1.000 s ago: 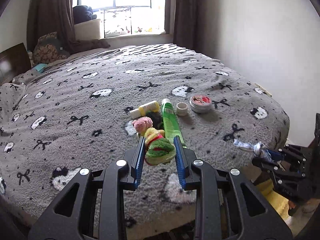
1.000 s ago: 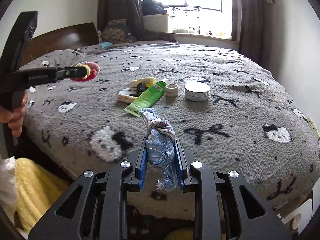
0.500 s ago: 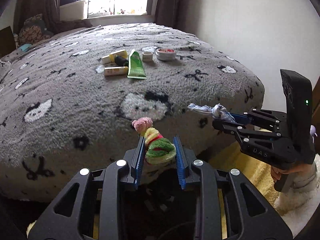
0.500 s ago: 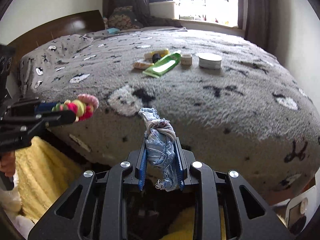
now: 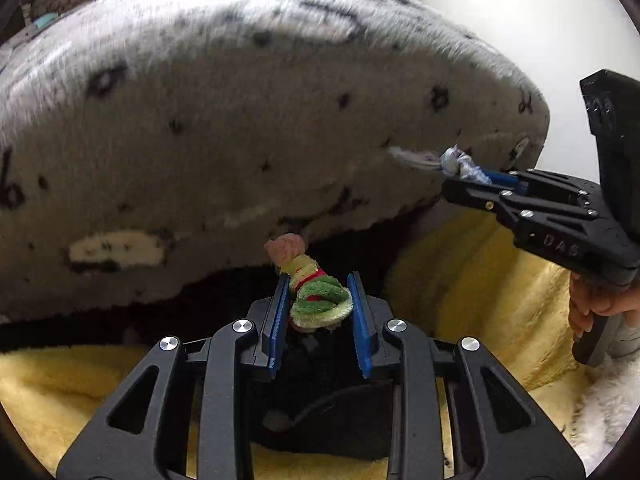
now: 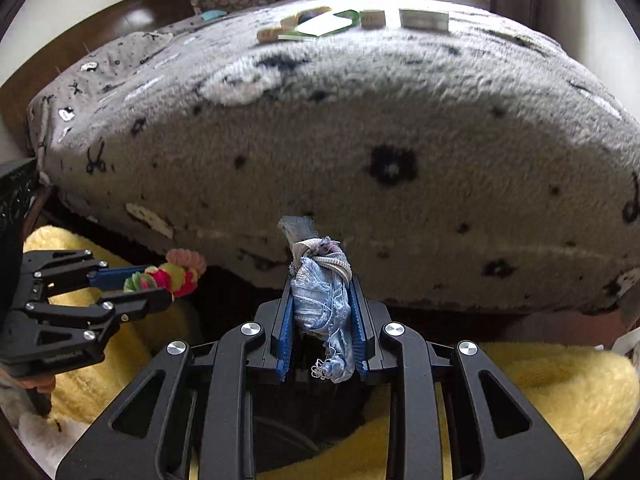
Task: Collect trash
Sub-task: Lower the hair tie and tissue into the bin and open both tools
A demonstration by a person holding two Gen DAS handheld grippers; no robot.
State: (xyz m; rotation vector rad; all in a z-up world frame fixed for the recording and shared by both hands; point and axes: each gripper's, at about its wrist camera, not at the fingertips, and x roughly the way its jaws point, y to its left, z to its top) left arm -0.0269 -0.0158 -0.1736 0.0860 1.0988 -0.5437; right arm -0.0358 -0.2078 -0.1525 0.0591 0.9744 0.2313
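My left gripper (image 5: pixel 318 282) is shut on a fuzzy hair tie (image 5: pixel 316 300) of green, red, yellow and pink loops, held below the bed's edge. In the right wrist view the same left gripper (image 6: pixel 160 280) and hair tie (image 6: pixel 176 274) show at the lower left. My right gripper (image 6: pixel 320 284) is shut on a knotted pale blue rag (image 6: pixel 322 300) whose frayed end hangs down. From the left wrist view the right gripper (image 5: pixel 460 184) and rag (image 5: pixel 460 164) appear at the right, a hand (image 5: pixel 596 312) on its handle. Beneath both grippers lies a dark opening (image 5: pixel 332 412), its shape unclear.
The bed's grey fleece blanket (image 6: pixel 360 140) hangs over the edge just ahead. On top lie a green tube (image 6: pixel 324 24), small bottles, a little jar (image 6: pixel 372 18) and a round tin (image 6: pixel 424 19). A yellow fluffy rug (image 6: pixel 540 392) covers the floor below.
Both grippers have come off the bed top and sunk below its edge, tilting downward. Each keeps its hold; the bed's side and the yellow rug now fill the views.
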